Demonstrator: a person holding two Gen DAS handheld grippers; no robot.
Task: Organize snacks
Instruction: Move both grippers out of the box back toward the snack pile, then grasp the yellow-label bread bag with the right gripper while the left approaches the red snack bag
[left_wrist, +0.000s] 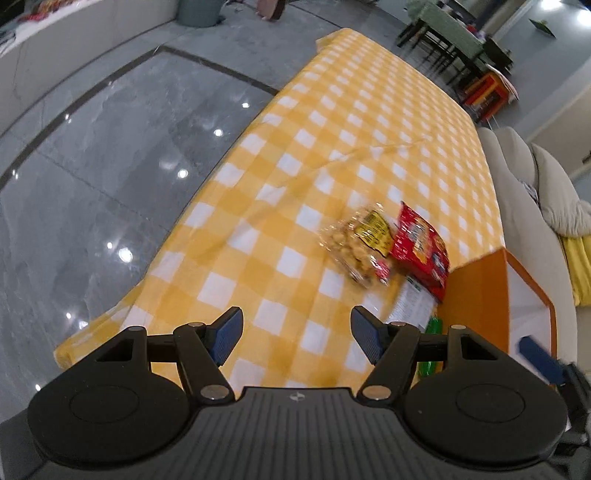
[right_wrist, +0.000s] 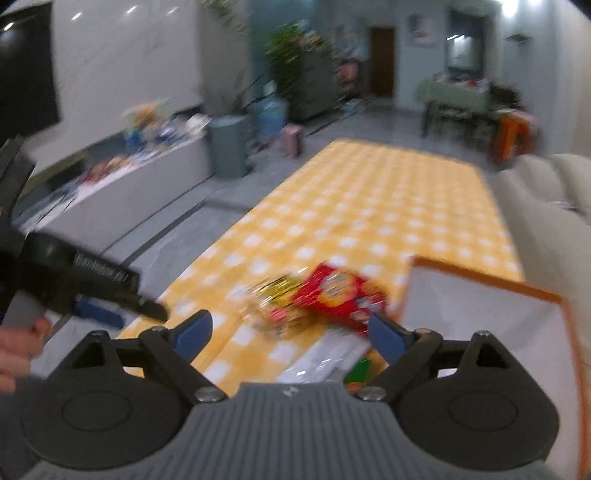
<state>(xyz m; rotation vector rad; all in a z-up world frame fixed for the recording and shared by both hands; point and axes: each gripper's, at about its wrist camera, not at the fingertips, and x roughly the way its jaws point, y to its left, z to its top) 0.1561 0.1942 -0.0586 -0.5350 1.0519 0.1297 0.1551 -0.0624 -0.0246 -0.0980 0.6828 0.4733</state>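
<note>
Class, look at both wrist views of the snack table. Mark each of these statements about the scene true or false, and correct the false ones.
1. The tablecloth is yellow and white check. True.
2. The red snack bag lies inside the orange box. False: it lies on the cloth beside the box.
3. The left tool is clamped on the clear nut bag. False: its jaws are open and empty, with the bag farther along the table.
4. The right tool holds nothing. True.
5. The clear nut bag touches the red snack bag. True.
</note>
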